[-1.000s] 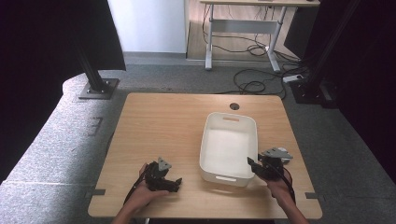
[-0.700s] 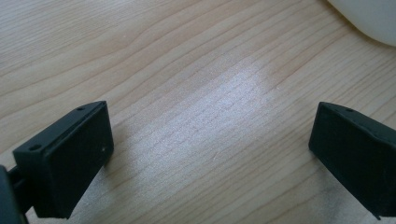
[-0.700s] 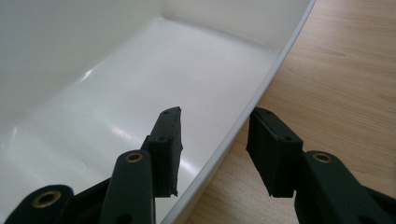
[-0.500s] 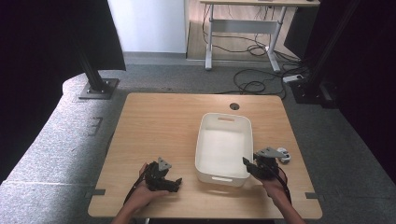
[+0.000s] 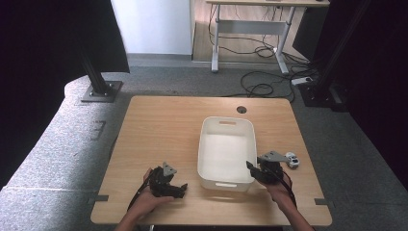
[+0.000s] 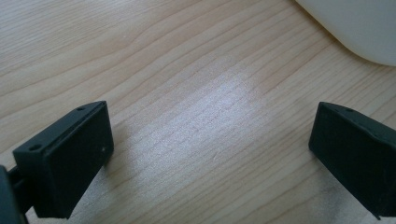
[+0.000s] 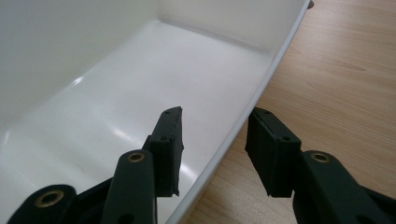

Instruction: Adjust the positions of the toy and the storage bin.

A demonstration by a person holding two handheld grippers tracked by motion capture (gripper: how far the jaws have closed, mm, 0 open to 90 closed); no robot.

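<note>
A white plastic bin (image 5: 226, 121) stands empty on the right half of the wooden table (image 5: 163, 130). My right gripper (image 5: 252, 169) is shut on the bin's right wall near its front corner. In the right gripper view one jaw is inside the bin (image 7: 93, 51) and the other outside, with my right gripper (image 7: 217, 122) straddling the rim. My left gripper (image 5: 182, 188) rests low near the table's front edge, left of the bin. It is open (image 6: 210, 135) over bare wood, with a corner of the bin (image 6: 359, 23) beyond it.
A small white and blue object (image 5: 292, 160) lies on the table just right of my right hand. A round cable hole (image 5: 241, 109) sits near the table's far edge. A desk frame and cables stand on the floor beyond the table.
The bin has slid a little to the left across the table with my right gripper on its wall. The left gripper has stayed where it was.
</note>
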